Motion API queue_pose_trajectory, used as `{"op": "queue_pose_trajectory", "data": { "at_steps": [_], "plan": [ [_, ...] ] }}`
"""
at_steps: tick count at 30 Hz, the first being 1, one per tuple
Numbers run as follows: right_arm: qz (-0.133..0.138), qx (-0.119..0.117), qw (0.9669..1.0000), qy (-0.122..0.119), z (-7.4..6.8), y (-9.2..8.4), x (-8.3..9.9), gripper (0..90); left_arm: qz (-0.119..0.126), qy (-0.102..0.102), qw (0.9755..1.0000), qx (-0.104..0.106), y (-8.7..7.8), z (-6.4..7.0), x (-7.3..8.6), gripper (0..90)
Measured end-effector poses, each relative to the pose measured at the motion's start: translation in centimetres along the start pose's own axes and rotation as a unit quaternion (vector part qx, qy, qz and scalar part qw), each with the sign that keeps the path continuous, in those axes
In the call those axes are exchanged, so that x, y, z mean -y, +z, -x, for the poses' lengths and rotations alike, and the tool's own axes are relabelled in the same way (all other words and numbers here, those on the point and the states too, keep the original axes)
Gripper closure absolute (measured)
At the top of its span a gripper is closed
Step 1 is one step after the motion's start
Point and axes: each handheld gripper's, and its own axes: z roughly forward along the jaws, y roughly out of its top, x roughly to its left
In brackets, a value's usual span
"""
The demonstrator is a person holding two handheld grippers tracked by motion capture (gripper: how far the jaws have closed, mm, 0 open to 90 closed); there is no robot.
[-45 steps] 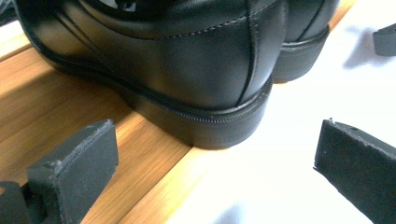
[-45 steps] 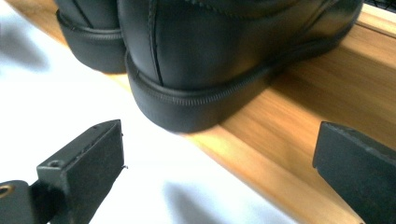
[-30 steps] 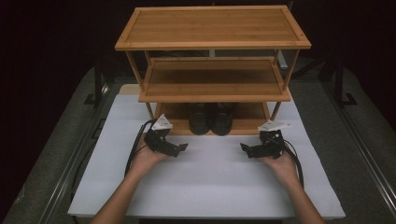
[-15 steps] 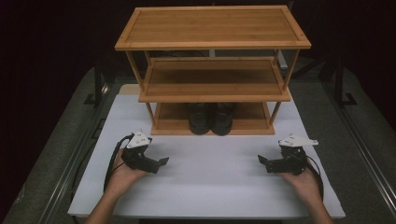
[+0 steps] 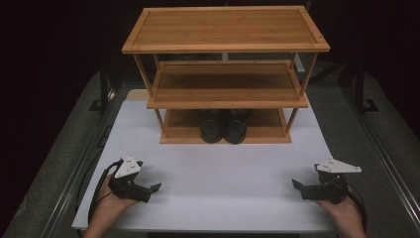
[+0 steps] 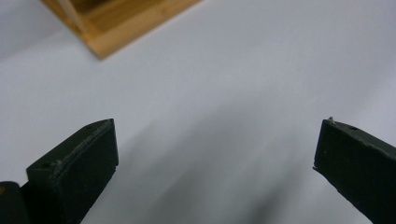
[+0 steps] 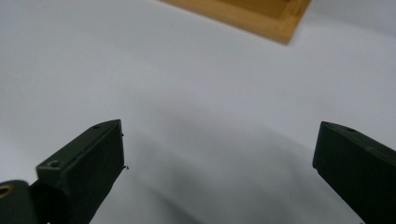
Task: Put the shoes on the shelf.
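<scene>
Starting at the left: the left gripper (image 5: 148,190) sits low over the near left corner of the white table (image 5: 223,168), held by a hand (image 5: 106,208) that's cut off at the bottom edge of the high view. Its grey plate tilts up toward the camera and the black cable loops around the wrist. In the left gripper view the two jaws are spread wide with nothing but bare white surface between them — only a corner of the wooden shelf unit (image 6: 116,28) pokes in at the top left, and it's pretty blurry.

Middle of the table, toward the far side: the three-tier wooden shelf unit (image 5: 225,29) stands upright. The top and middle tiers are bare. On the bottom tier, a pair of black shoes (image 5: 224,124) sits side by side around the centre, toes facing the near edge. The middle tier hides their upper parts, so I can't really tell what kind they are — maybe boots.

Right side: the right gripper (image 5: 299,187) mirrors the left one, near the right front corner, well apart from the shelf unit and shoes. Its jaws are wide apart too, empty, over plain table. The right gripper view catches just the shelf unit's base corner (image 7: 261,16) at the top.
</scene>
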Motion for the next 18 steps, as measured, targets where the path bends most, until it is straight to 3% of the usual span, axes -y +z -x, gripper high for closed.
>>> {"op": "queue_pose_trajectory", "data": {
  "at_steps": [6, 9, 14, 18],
  "plan": [
    [-0.037, 0.011, 0.9992, -0.003, 0.7, -0.3, 2.0, 1.9, -0.023, -0.006, 0.9996, -0.014, -0.8, 0.0, 1.8, 0.0],
    [-0.055, 0.011, 0.9984, 0.003, 1.1, -0.4, 2.5, 1.9, -0.029, -0.019, 0.9993, -0.014, -1.1, -0.3, 2.5, 0.0],
    [-0.056, 0.007, 0.9984, 0.006, 1.2, -0.4, 2.6, 1.9, -0.050, -0.029, 0.9982, -0.011, -1.2, -0.5, 3.6, 0.0],
    [-0.055, 0.007, 0.9985, 0.007, 1.2, -0.4, 2.7, 1.9, -0.046, -0.041, 0.9981, -0.007, -1.1, -0.6, 3.9, 0.0]
  ]
}}
